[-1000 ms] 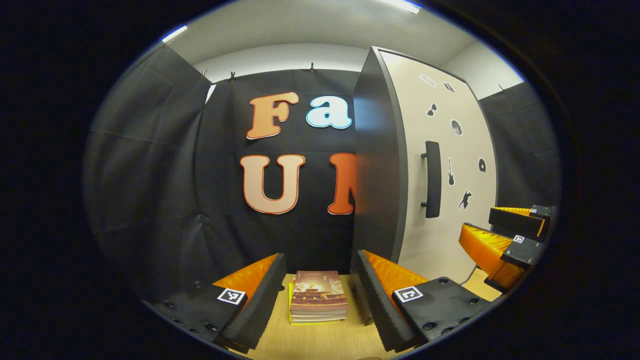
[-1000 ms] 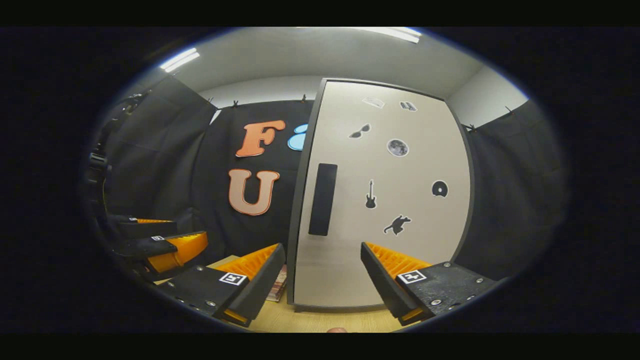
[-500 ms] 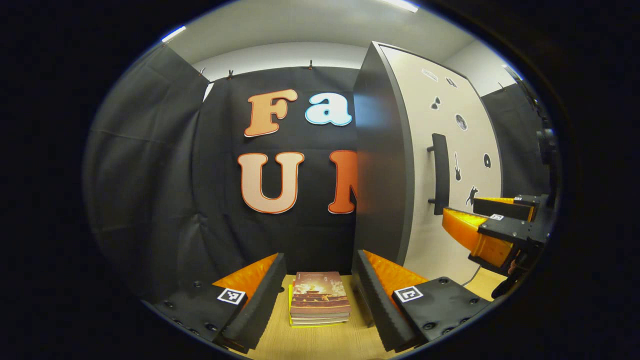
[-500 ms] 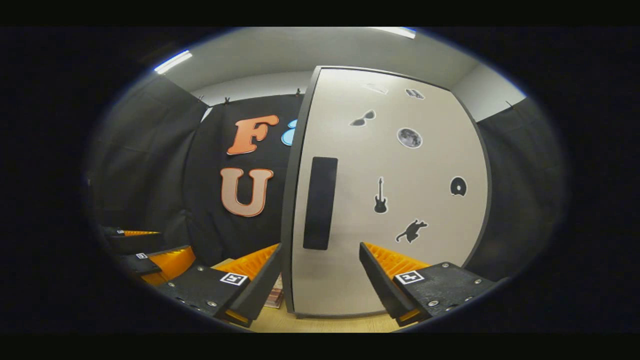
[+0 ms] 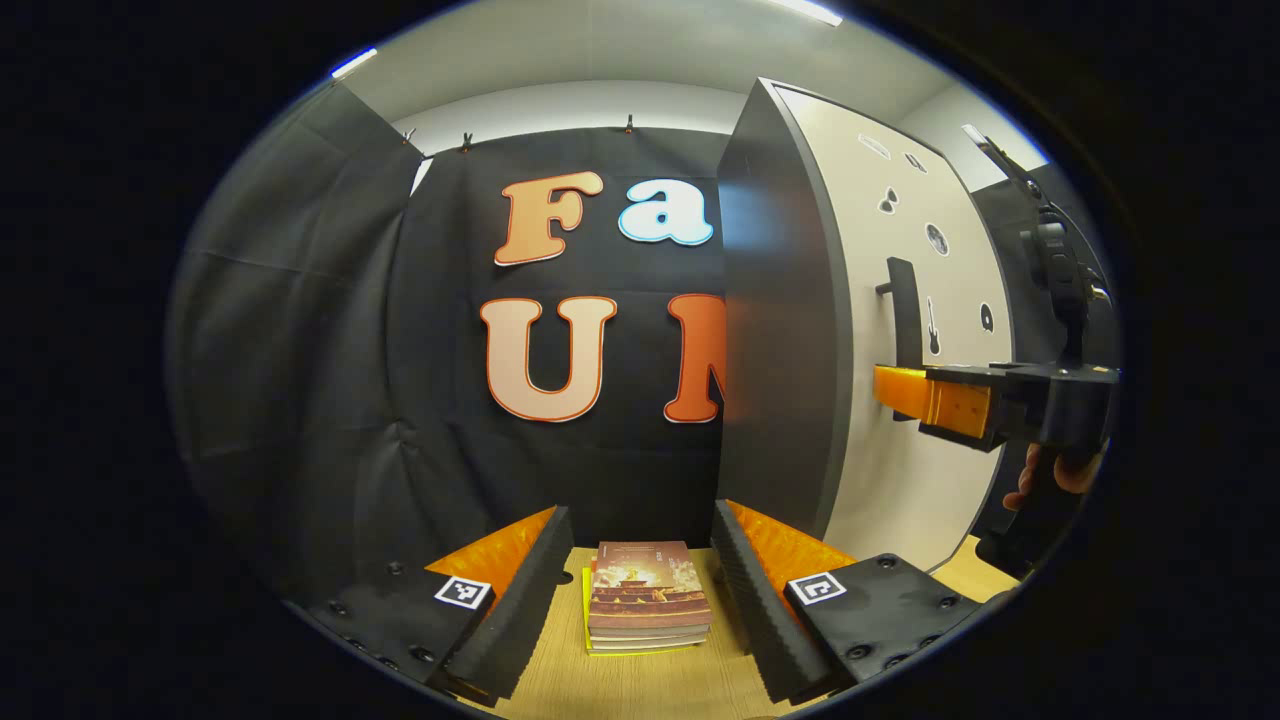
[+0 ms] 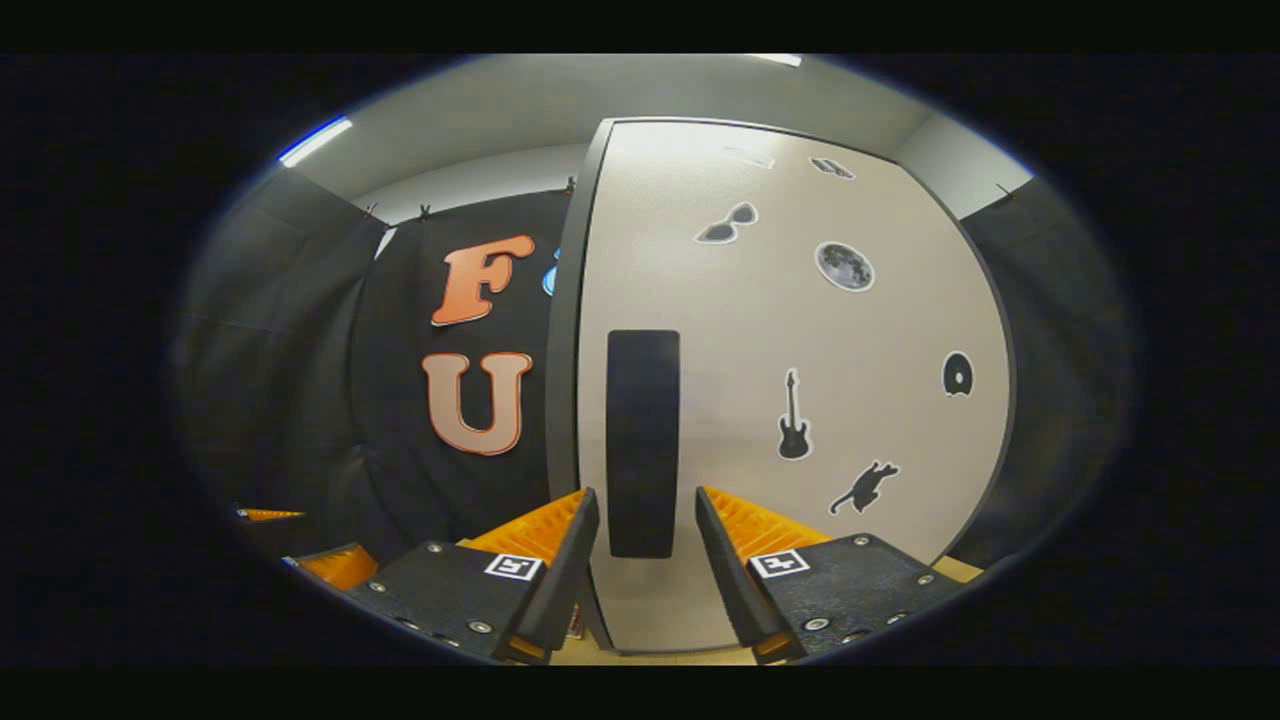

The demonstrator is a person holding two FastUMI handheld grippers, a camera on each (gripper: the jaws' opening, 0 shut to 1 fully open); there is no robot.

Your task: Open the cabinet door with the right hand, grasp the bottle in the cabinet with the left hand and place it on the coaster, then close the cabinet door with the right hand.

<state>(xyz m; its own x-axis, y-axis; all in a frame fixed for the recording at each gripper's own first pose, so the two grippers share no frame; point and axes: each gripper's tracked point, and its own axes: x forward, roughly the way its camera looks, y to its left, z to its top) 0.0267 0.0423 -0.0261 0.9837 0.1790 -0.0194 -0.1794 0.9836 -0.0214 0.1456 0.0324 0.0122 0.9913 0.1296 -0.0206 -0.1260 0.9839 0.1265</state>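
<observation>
Dim booth, ceiling strip lights [image 5: 350, 63], fisheye warping
</observation>
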